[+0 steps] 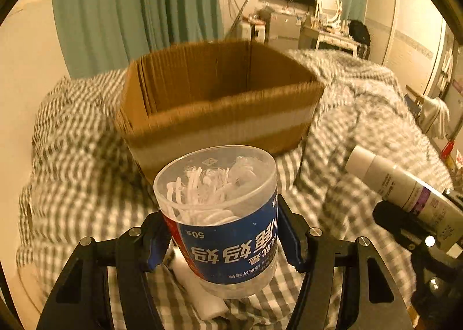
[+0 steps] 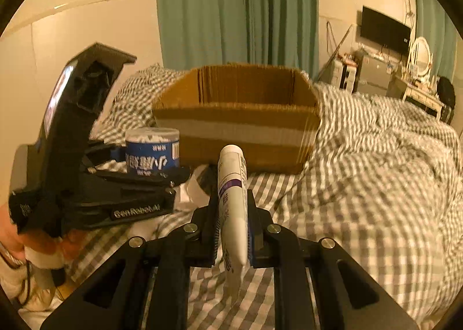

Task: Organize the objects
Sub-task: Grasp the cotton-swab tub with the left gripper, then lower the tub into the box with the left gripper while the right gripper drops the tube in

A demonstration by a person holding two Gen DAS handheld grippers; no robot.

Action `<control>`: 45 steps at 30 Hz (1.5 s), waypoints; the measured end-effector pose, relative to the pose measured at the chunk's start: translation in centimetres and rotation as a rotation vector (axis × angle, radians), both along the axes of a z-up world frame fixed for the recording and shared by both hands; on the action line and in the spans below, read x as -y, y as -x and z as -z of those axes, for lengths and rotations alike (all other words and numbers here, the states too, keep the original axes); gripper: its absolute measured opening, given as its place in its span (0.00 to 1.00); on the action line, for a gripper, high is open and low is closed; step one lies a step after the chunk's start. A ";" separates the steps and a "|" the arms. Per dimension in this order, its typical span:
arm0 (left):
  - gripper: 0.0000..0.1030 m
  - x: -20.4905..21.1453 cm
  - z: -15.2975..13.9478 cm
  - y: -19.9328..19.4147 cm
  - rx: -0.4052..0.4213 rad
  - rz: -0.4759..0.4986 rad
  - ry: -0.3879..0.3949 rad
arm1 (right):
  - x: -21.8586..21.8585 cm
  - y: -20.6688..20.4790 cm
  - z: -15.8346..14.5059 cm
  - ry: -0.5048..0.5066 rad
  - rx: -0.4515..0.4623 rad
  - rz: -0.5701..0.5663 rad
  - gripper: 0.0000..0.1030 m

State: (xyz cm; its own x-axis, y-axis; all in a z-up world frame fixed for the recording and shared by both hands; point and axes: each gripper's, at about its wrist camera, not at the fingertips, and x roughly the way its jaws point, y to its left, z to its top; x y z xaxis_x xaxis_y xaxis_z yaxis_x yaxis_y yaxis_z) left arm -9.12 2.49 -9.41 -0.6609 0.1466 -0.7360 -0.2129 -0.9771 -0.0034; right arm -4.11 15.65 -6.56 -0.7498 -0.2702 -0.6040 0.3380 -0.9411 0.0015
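The cardboard box (image 1: 220,98) stands open on the bed (image 1: 361,115) and serves as the reference for all positions. The left gripper (image 1: 222,240) is clamped on the floss pick jar (image 1: 222,214), its jaws pressed against the labelled wall, holding the jar in front of the box's near wall and tilted toward it. This jar is clear thin plastic, light and fairly stiff, with a smooth label that may slip; grip at mid-height on the label band, where the wall resists squeezing best (the picks inside are loose and will shift). The right gripper (image 2: 233,231) is closed on the white tube (image 2: 233,185), gripping its lower body, with the capped end pointing toward the box's near wall. The tube is light and soft-walled; a hold near the crimped end would flex, so grasp the fuller middle section. Both grippers sit level and low, side by side in front of the box, aimed at its opening. The box appears empty as far as its interior shows.
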 end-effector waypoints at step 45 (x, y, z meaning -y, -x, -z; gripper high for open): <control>0.80 2.7 0.1 30.6 0.138 -0.041 0.075 | 2.8 35.4 -1.8 0.051 0.213 -0.072 0.64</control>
